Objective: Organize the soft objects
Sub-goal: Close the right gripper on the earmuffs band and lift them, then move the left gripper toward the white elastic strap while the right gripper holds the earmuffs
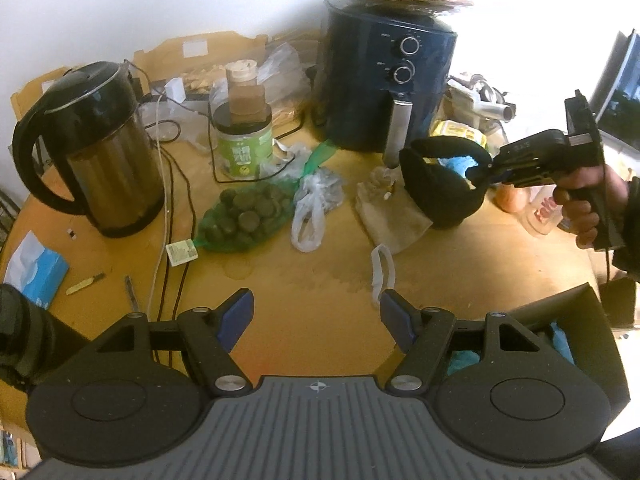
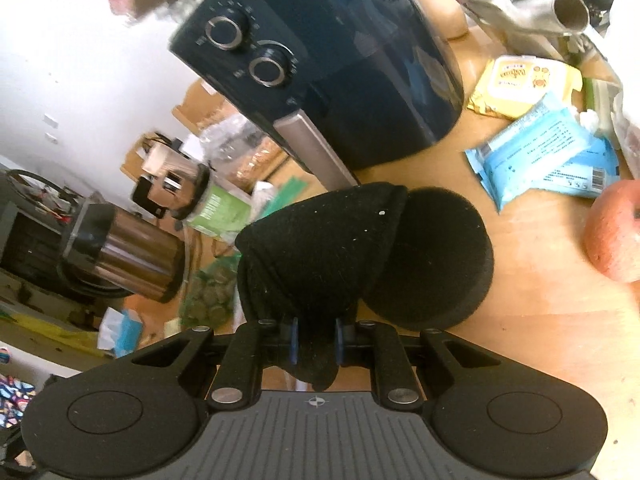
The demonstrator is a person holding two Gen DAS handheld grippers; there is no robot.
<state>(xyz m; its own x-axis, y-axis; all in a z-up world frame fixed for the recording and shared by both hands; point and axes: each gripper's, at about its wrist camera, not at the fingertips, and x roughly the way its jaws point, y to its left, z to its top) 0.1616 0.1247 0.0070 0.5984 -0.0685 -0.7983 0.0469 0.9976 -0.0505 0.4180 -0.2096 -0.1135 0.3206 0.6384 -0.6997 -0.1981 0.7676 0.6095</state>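
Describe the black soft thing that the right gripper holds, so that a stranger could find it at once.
Find the dark blue air fryer at the back of the wooden table. In front of it, the right gripper holds black earmuffs above the table. They are the only black fuzzy thing, with two round pads.

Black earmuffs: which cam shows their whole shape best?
Left wrist. The black earmuffs hang clear in the right claw, band and both pads outlined. Right wrist shows them close up, pinched and partly cut off by the claw.
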